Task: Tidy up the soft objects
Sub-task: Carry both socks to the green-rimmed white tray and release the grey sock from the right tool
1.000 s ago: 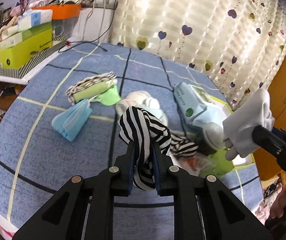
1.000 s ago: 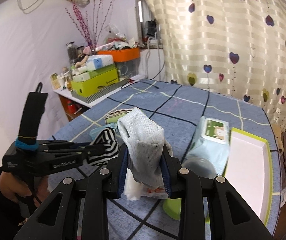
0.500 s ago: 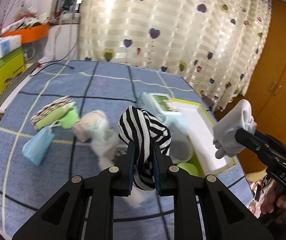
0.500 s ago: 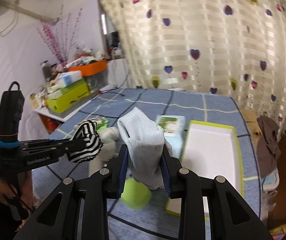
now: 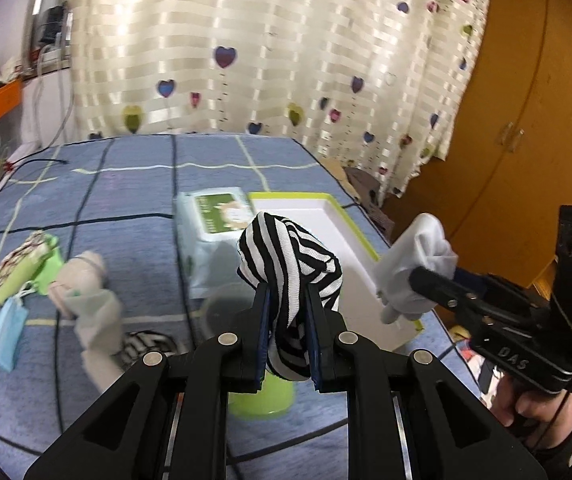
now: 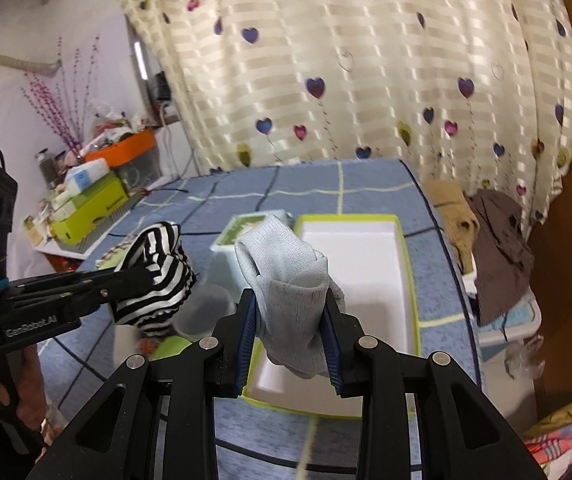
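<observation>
Both grippers have swung toward the white tray, now centre frame in the right wrist view. The right gripper, clamped on the grey sock, hangs over the tray's near end, its long axis running away up-frame. The left gripper, pinching the striped sock, sits left of it.

Left gripper: angled downward, jaws clamped on a striped sock. Right gripper: angled downward, jaws clamped on a grey sock. One hand grips each handle.
</observation>
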A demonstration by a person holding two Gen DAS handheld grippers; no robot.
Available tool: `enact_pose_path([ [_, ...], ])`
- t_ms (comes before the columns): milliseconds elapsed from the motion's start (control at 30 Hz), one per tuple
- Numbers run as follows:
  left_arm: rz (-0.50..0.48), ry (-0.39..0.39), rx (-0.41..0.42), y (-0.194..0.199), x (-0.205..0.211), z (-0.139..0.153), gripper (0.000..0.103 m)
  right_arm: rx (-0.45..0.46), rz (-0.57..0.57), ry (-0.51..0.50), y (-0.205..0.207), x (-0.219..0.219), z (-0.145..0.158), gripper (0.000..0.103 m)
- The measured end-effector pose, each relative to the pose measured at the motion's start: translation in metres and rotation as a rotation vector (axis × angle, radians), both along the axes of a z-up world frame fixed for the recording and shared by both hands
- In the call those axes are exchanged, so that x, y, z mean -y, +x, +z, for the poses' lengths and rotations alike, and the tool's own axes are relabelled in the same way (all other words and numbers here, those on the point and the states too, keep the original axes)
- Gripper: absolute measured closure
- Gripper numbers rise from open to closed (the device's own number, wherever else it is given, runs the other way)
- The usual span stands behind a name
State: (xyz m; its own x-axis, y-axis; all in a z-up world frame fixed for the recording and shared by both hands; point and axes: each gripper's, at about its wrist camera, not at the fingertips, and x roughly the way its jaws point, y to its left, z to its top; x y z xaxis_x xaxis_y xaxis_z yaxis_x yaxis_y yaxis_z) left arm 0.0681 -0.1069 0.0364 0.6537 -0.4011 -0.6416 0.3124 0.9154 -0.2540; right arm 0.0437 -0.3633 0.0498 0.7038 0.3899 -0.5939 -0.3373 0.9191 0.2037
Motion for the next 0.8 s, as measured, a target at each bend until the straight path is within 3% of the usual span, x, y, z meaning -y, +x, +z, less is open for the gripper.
enact_pose_path([
  [567,-0.094,0.059,-0.116,0.036,0.066,-0.041,0.086,-0.187,-0.047,0.002,0.057,0.030,-0.059,0.073],
  [667,-0.099,0.064,-0.132,0.044,0.073,-0.047,0.086,-0.201,-0.047,0.000,0.068,0.032,-0.066,0.070],
  [800,-0.098,0.074,-0.154,0.055,0.081,-0.055,0.086,-0.213,-0.049,0.016,0.077,0.037,-0.072,0.058],
])
